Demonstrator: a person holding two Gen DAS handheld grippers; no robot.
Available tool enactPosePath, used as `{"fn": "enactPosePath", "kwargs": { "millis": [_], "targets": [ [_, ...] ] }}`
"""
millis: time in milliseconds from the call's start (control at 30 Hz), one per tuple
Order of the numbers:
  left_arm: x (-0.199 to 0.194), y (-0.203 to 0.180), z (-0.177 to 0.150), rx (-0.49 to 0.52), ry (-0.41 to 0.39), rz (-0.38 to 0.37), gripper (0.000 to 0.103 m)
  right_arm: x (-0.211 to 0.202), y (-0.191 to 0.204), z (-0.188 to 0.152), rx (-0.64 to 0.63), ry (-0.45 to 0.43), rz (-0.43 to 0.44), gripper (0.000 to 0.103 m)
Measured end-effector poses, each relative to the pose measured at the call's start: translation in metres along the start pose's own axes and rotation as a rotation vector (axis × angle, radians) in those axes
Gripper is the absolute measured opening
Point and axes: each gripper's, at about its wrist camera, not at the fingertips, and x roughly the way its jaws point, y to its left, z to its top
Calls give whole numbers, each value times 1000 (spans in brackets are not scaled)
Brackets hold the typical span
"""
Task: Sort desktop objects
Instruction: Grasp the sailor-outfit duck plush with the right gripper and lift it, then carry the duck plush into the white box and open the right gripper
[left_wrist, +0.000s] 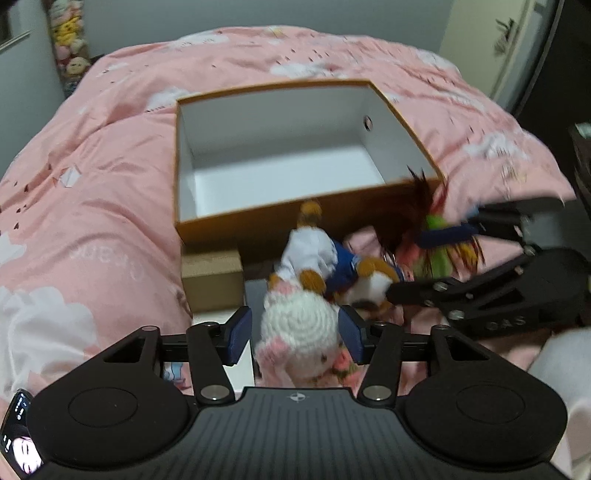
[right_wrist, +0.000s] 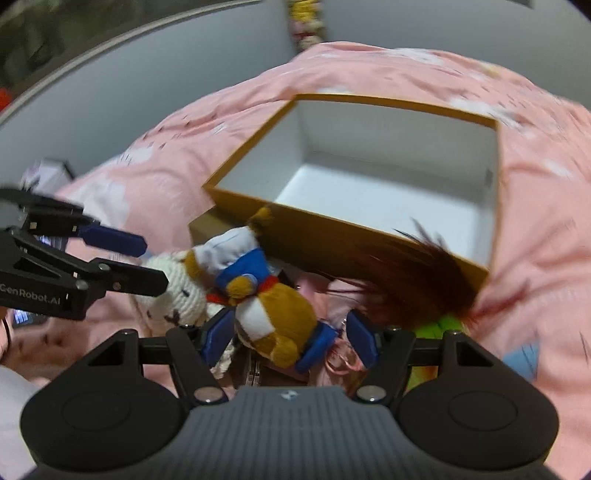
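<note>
An open orange box (left_wrist: 236, 221) with a white inside sits on the pink bed; it also shows in the right wrist view (right_wrist: 332, 236). In front of it lie a white crocheted bunny (left_wrist: 301, 328), a brown-and-white plush in blue sailor clothes (left_wrist: 325, 258) and a green toy with dark red feathers (left_wrist: 436, 236). My left gripper (left_wrist: 295, 336) is open, its pads either side of the bunny (right_wrist: 181, 291). My right gripper (right_wrist: 291, 332) is open around the sailor plush (right_wrist: 269, 306), with the feather toy (right_wrist: 413, 288) to its right.
A small brown cardboard box (left_wrist: 212, 278) lies left of the toys against the orange box. The pink duvet (left_wrist: 92, 221) covers the bed all around. A phone (left_wrist: 16, 439) sits at the lower left. Stacked plush toys (left_wrist: 70, 44) stand by the far wall.
</note>
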Motion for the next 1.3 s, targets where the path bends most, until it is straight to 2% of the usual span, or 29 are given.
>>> {"fn": "enactPosePath", "kwargs": {
  "millis": [133, 267, 433, 533, 600, 667, 700, 900, 1067, 1300],
  "targets": [
    [8, -5, -5, 34, 41, -17, 72, 13, 9, 2, -145, 17, 1, 69],
    [23, 0, -9, -9, 64, -19, 72, 27, 11, 3, -239, 35, 13, 69],
    [36, 5, -12, -38, 63, -30, 72, 45, 12, 4, -295, 45, 18, 69],
    [39, 9, -12, -71, 42, -39, 72, 53, 10, 5, -287, 50, 34, 69],
    [41, 12, -14, -91, 32, -46, 63, 56, 10, 4, -280, 48, 42, 67],
    [42, 13, -14, -107, 18, -53, 60, 56, 10, 2, -265, 46, 60, 59],
    [42, 13, -14, -114, 9, -53, 59, 56, 10, 2, -261, 40, 56, 58],
    [31, 7, -10, -98, -25, -32, 55, 43, 10, 3, -211, 10, 46, 52],
    [9, 5, -2, -87, -74, -34, 54, 13, 4, 10, -141, -44, 76, 51],
    [-19, 7, 14, -85, -129, 36, 54, -29, 0, 30, -108, -179, 55, 51]
  ]
}}
